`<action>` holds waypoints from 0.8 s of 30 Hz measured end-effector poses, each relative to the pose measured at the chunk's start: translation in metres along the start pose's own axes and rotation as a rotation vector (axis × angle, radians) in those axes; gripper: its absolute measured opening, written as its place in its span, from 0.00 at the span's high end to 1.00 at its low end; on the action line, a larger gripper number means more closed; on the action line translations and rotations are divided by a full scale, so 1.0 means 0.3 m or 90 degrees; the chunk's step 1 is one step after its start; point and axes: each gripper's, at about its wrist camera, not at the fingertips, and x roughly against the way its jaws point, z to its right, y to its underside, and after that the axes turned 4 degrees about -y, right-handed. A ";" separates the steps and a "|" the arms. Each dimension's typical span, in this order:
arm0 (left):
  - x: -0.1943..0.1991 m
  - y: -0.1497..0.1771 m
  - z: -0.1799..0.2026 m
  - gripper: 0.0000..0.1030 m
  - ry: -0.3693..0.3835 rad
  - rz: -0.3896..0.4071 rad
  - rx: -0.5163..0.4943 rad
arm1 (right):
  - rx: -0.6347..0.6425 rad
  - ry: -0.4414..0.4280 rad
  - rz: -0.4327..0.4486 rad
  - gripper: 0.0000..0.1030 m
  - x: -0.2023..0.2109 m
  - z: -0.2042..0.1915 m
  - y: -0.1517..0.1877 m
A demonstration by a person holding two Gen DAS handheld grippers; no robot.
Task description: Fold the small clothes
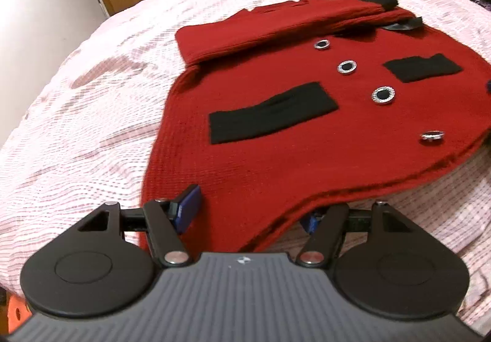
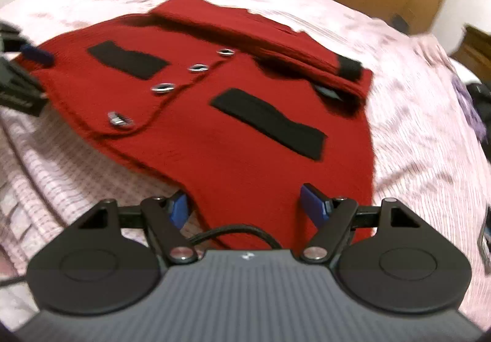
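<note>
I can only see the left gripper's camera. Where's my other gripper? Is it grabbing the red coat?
Observer: No. The right gripper sits at the red coat's near hem with its jaws open, and nothing is pinched.
Operator: Is stuff in its way?
Observer: A black cable loops just in front of it.
Operator: Can you see my left one from there?
Observer: Yes. The left gripper is at the coat's far-left corner.
</note>
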 end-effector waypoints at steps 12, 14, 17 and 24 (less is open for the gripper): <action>-0.056 0.000 -0.021 0.27 0.017 -0.015 -0.007 | -0.034 -0.016 -0.010 0.24 -0.051 0.028 0.058; -0.063 -0.002 -0.014 0.27 0.013 -0.013 -0.013 | -0.039 -0.018 -0.006 0.24 -0.047 0.032 0.061; -0.050 -0.007 -0.003 0.27 0.003 0.002 -0.016 | -0.051 -0.014 0.019 0.26 -0.019 0.034 0.060; -0.013 -0.044 -0.010 0.29 0.010 0.044 -0.015 | -0.099 -0.034 0.042 0.28 -0.011 0.093 0.072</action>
